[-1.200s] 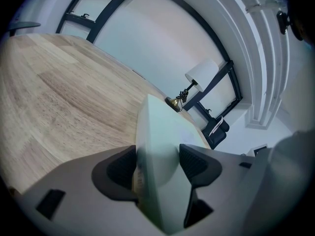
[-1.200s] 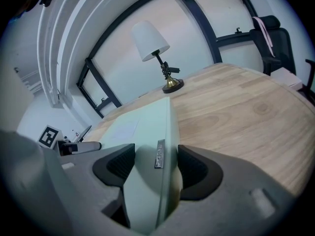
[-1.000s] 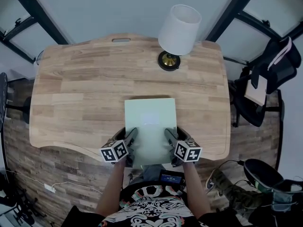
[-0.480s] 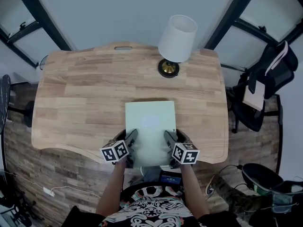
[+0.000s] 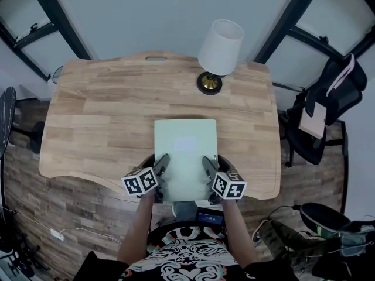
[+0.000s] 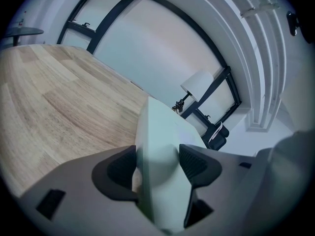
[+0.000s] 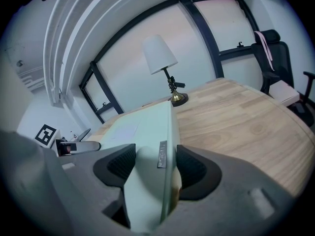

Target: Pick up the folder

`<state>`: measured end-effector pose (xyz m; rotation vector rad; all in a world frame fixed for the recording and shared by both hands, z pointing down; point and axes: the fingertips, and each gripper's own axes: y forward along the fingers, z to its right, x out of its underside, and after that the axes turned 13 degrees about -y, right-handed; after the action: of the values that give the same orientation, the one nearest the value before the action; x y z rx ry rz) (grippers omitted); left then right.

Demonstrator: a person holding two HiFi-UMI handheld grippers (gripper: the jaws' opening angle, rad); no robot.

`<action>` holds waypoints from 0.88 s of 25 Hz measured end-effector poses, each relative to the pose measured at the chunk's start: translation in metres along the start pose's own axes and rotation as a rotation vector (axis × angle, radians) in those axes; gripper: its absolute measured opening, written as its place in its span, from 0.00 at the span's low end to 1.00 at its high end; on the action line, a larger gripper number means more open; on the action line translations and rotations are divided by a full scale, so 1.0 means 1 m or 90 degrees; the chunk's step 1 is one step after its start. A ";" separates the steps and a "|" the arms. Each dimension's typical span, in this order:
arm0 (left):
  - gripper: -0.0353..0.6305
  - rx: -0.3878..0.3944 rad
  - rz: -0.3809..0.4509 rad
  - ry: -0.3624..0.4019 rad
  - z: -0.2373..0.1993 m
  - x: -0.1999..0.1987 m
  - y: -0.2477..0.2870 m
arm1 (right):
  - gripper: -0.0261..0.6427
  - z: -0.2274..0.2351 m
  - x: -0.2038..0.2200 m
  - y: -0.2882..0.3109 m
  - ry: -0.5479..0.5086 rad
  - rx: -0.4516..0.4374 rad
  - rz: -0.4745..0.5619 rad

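A pale green folder (image 5: 185, 157) with a faint label patch is held over the near middle of the wooden desk (image 5: 105, 122). My left gripper (image 5: 159, 167) is shut on its near left edge, and my right gripper (image 5: 208, 168) is shut on its near right edge. In the left gripper view the folder (image 6: 157, 146) fills the gap between the dark pads. In the right gripper view the folder (image 7: 147, 146) sits clamped the same way, a small grey tag on its edge. The near edge of the folder reaches past the desk's front edge.
A lamp (image 5: 220, 48) with a white shade and brass base stands at the back of the desk, right of centre. A black chair (image 5: 328, 98) stands to the right of the desk. A slot handle (image 5: 155, 58) is cut in the desk's far edge.
The folder and both grippers have shifted slightly toward the desk's near edge and the folder looks a little raised. Both grips stay the same.
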<state>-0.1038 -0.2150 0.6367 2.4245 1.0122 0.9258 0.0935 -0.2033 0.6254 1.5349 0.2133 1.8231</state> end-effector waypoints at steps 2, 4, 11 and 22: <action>0.47 0.001 0.004 0.005 0.004 -0.002 -0.004 | 0.42 -0.002 -0.003 -0.004 -0.001 -0.001 0.007; 0.47 0.005 0.009 0.009 0.008 -0.003 -0.008 | 0.42 -0.004 -0.006 -0.008 -0.003 -0.002 0.014; 0.47 0.017 0.025 0.014 0.020 -0.003 -0.024 | 0.42 -0.011 -0.014 -0.025 -0.019 -0.001 0.031; 0.47 0.037 0.050 0.031 0.037 -0.009 -0.053 | 0.42 -0.029 -0.026 -0.049 -0.026 -0.007 0.065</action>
<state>-0.1092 -0.1879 0.5778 2.5165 0.9796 0.9996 0.0881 -0.1746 0.5696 1.6004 0.1067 1.8668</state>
